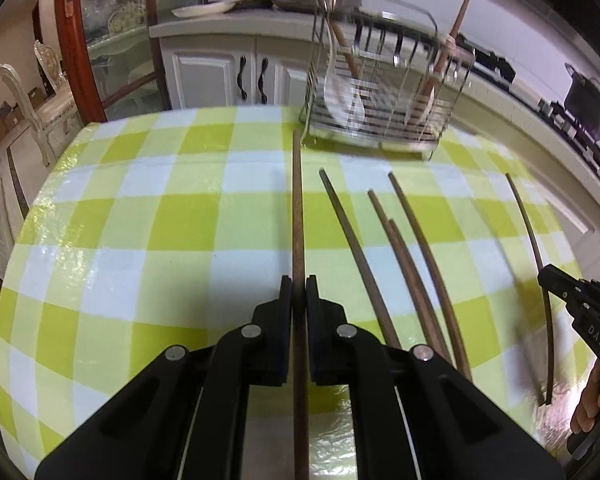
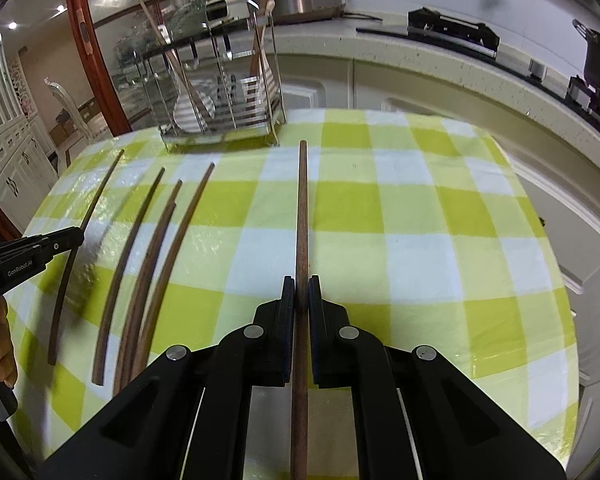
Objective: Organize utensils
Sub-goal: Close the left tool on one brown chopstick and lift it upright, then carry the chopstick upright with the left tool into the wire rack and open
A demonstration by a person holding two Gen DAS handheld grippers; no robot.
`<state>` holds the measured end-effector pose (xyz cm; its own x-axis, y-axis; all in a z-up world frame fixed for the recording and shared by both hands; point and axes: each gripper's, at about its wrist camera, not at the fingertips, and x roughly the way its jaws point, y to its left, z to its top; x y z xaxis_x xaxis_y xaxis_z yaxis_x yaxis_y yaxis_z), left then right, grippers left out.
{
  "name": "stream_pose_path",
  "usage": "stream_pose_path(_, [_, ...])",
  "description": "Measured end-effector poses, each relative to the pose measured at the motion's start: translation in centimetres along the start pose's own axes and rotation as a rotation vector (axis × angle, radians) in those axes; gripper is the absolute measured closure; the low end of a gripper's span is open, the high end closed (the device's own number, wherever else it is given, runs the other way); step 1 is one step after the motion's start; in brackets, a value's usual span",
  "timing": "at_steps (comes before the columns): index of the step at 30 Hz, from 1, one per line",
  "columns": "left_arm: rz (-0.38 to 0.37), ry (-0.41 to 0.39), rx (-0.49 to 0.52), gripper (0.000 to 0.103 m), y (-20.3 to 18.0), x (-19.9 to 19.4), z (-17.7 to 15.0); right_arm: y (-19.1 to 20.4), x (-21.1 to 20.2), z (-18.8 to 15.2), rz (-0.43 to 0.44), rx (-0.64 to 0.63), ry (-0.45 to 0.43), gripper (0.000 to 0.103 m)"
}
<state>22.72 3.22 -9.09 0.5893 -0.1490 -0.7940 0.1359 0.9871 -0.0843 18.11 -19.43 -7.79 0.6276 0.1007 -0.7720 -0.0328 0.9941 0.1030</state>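
Left wrist view: left tongs [image 1: 299,292] pinch one brown chopstick [image 1: 298,208], tip toward the wire utensil rack [image 1: 374,92] at the far edge of the checked surface [image 1: 140,240]. Right tongs [image 2: 299,294] pinch a second chopstick [image 2: 302,208] the same way. Four loose chopsticks [image 2: 140,248] lie mid-surface between the two tongs. Judgement: keep each grip firm, lift until the tip clears the rack rim, tilt upright, drop into a free compartment; don't knock the spoons already inside.
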Motion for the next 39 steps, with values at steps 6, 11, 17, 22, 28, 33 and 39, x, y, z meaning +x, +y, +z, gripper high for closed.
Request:
stream_pose_path(6, [-0.007, -0.073, -0.018, 0.096, 0.3, -2.8, 0.7, 0.3, -2.2, 0.8, 0.003, -0.003, -0.051, 0.097])
stream_pose_path(11, [-0.015, -0.139, -0.024, 0.096, 0.5, -5.2, 1.1, 0.4, -4.1, 1.4, 0.000, -0.004, -0.097, 0.097])
stream_pose_path(17, [-0.021, -0.205, -0.021, 0.096, 0.3, -7.6, 1.4, 0.6, -5.7, 1.9, 0.000, -0.009, -0.132, 0.097])
stream_pose_path(22, [-0.021, -0.230, -0.019, 0.096, 0.0, -8.7, 1.5, 0.7, -6.7, 2.1, 0.002, -0.011, -0.155, 0.097])
stream_pose_path(28, [-0.023, -0.242, -0.019, 0.096, 0.1, -9.2, 1.4, 0.7, -7.8, 2.2, 0.002, -0.012, -0.183, 0.097])
stream_pose_path(33, [-0.024, -0.249, -0.018, 0.096, 0.0, -9.6, 1.4, 0.7, -8.7, 2.4, 0.004, -0.014, -0.202, 0.097])
stream_pose_path(39, [-0.029, -0.259, -0.014, 0.096, -0.1, -9.9, 1.5, 0.9, -8.8, 2.5, 0.007, -0.019, -0.207, 0.097])
